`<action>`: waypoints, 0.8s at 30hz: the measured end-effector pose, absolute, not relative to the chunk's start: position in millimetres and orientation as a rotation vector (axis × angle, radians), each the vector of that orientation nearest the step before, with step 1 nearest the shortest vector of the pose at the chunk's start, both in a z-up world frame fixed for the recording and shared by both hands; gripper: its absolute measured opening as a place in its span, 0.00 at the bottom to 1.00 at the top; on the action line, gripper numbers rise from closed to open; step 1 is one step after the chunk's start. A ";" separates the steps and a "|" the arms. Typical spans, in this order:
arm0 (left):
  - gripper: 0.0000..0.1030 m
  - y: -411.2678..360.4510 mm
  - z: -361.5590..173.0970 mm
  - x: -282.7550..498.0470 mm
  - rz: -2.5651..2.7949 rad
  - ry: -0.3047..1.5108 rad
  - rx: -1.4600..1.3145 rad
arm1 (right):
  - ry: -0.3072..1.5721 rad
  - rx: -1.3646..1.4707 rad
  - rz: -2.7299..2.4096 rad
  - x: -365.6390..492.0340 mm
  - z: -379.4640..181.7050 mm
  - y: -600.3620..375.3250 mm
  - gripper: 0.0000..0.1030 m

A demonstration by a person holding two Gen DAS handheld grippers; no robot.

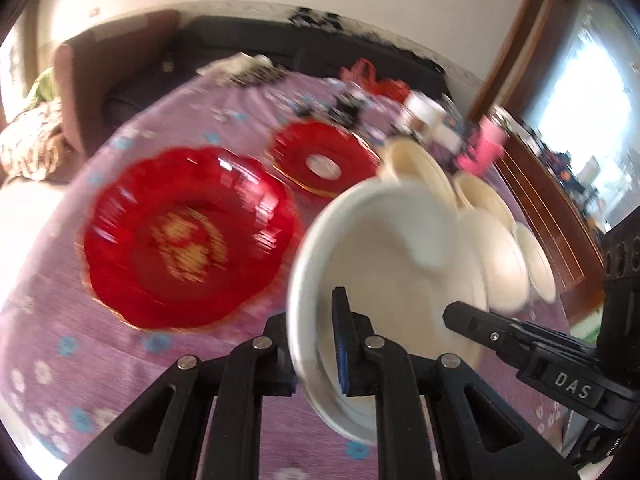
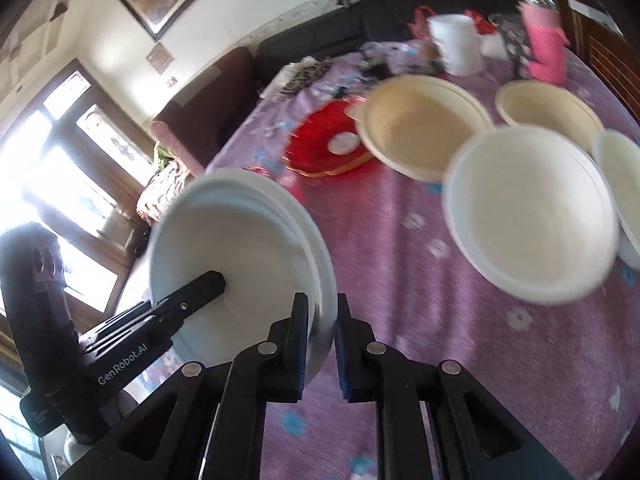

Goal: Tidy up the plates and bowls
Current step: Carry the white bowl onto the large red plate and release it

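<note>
Both grippers hold the same white plate, tilted above the purple tablecloth. My left gripper [image 1: 316,340] is shut on the white plate [image 1: 392,256] at its rim. My right gripper [image 2: 322,332] is shut on the plate's [image 2: 236,252] opposite rim. The right gripper also shows in the left wrist view [image 1: 460,314], and the left gripper in the right wrist view [image 2: 216,280]. A large red plate [image 1: 184,240] and a smaller red plate [image 1: 320,160] lie on the cloth. Cream bowls [image 2: 420,124] [image 2: 548,112] and white bowls [image 2: 528,212] [image 2: 622,168] sit to the right.
A white cup [image 2: 458,42] and a pink holder [image 2: 546,46] stand at the table's far side, with small clutter near them. A dark sofa [image 2: 360,24] and an armchair [image 2: 208,104] lie beyond the table. A wooden cabinet [image 1: 532,168] stands to the right.
</note>
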State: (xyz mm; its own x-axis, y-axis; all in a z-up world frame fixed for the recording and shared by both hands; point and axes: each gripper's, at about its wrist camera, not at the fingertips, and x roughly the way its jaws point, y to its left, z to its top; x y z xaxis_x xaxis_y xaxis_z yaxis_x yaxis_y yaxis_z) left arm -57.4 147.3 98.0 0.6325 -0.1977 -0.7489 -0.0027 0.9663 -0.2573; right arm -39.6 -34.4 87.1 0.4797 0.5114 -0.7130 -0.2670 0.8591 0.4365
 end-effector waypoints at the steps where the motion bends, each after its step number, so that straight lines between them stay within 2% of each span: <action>1: 0.13 156.6 100.5 -55.6 -0.090 0.874 -0.248 | 0.952 0.271 0.491 -34.0 91.5 -25.3 0.13; 11: 0.13 227.8 107.8 -34.2 0.060 0.824 -0.280 | 0.952 0.174 0.539 19.0 105.2 67.7 0.14; 24: 0.13 256.3 76.9 -1.0 0.125 0.863 -0.252 | 1.041 0.169 0.497 63.4 61.9 102.8 0.14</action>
